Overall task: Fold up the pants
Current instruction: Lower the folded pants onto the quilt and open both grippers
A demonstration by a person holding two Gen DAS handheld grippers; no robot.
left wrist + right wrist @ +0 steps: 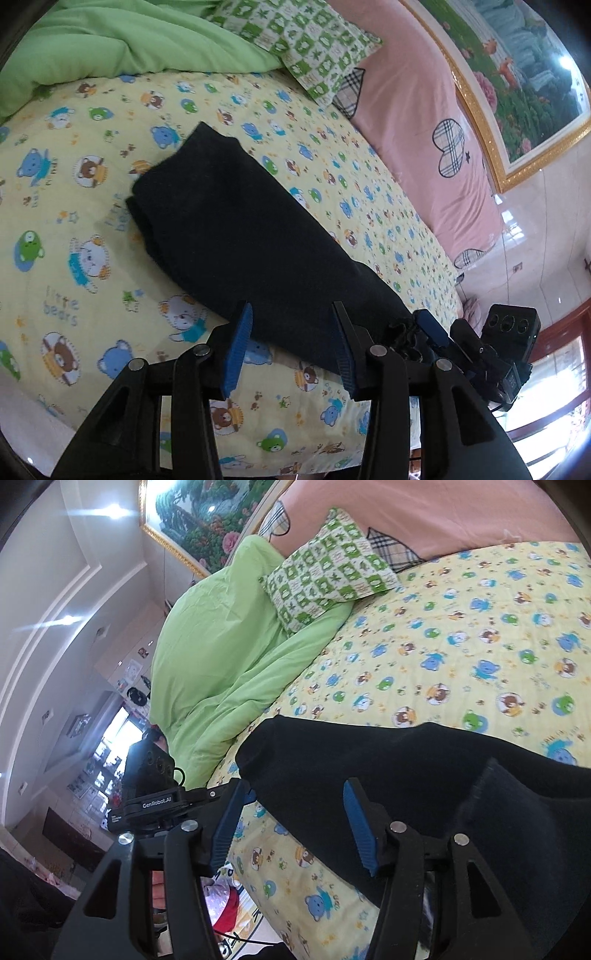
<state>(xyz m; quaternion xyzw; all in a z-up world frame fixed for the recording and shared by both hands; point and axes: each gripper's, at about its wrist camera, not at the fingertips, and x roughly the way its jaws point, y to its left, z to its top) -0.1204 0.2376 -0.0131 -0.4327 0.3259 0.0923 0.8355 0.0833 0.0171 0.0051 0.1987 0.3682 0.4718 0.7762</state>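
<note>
— Where were you working?

— You stood at a bed covered by a yellow sheet printed with little bears. A green duvet was heaped at the far end, a green-and-white checked pillow lay beside it, and a pink headboard cover ran along the wall under a gold-framed picture.

— And the pants?

— The black pants lay on the sheet as a long folded strip, running from the middle of the bed to the near edge.

— What was your left claw doing?

— Its blue-padded fingers stood wide apart over the near end of the pants, with nothing pinched between them.

— And your right claw?

— Also spread wide. It hovered at the near edge of the pants, the fabric filling the gap between its fingers, but neither pad was closed on it. In the left wrist view that claw sat just beside the bunched dark end of the pants.
</note>
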